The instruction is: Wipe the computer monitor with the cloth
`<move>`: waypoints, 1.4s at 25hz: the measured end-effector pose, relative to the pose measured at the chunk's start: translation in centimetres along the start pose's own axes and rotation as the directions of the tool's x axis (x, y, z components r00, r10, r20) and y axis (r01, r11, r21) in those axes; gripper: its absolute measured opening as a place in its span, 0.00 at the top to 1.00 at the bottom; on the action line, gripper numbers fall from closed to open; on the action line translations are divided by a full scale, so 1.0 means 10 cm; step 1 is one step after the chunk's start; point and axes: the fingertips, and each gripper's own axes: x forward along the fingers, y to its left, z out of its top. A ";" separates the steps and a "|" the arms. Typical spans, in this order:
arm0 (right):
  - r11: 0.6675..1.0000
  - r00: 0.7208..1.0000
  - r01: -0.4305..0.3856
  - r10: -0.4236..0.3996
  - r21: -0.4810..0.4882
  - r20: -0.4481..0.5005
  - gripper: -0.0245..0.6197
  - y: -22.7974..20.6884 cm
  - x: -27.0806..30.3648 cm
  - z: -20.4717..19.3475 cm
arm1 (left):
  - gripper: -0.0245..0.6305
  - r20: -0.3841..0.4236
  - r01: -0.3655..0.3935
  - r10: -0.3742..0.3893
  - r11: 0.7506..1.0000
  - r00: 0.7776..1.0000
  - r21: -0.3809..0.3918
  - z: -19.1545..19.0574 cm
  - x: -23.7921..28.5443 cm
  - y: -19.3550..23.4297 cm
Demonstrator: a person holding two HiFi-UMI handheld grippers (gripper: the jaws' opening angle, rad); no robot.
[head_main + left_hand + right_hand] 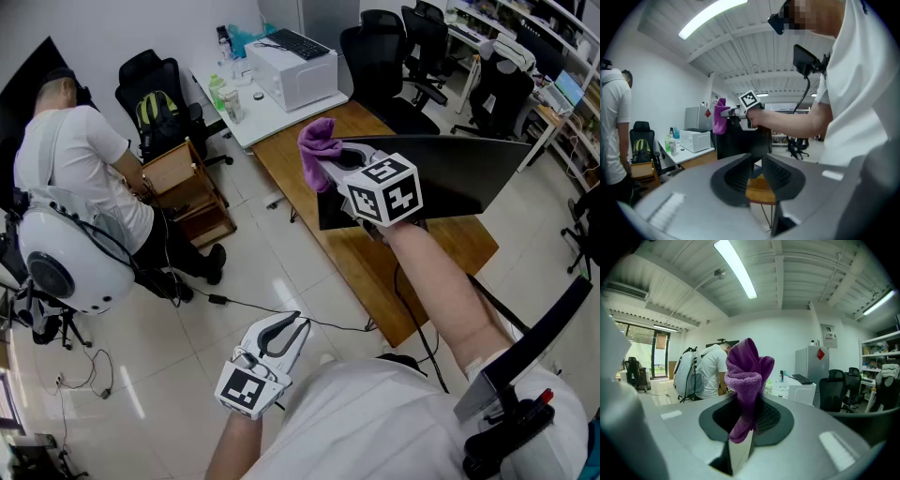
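a long wooden counter (370, 277) runs away from the wearer across a pale tiled floor (272, 272). its far end meets a white counter (262, 117) that carries a white printer (292, 73) and a few bottles (220, 94). on the wooden counter stands the computer monitor (450, 173), a wide dark panel seen from above and tilted.

at the left of the head view a person in a white shirt (80, 159) bends toward a small wooden drawer unit (183, 183). a white hard-shell backpack (66, 258) shows just beside that person, nearer the camera. black office chairs (394, 56) stand beyond the counters.

the right gripper (323, 167) is held up at the monitor's left end, with its marker cube (384, 192) facing the camera. its jaws are clamped on the purple cloth (319, 141). in the right gripper view the cloth bunches up above the jaw tips and a short tail hangs below them. whether the cloth touches the monitor cannot be told.

the left gripper (284, 336) hangs low over the floor, well apart from the monitor. its jaws are closed tip to tip with nothing between them.
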 end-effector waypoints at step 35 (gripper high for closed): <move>0.989 0.989 0.146 -0.146 0.026 0.006 0.86 -1.56 -1.29 -0.23 | 0.82 -0.005 0.167 -0.167 0.985 0.986 0.041 0.19 1.29 -0.65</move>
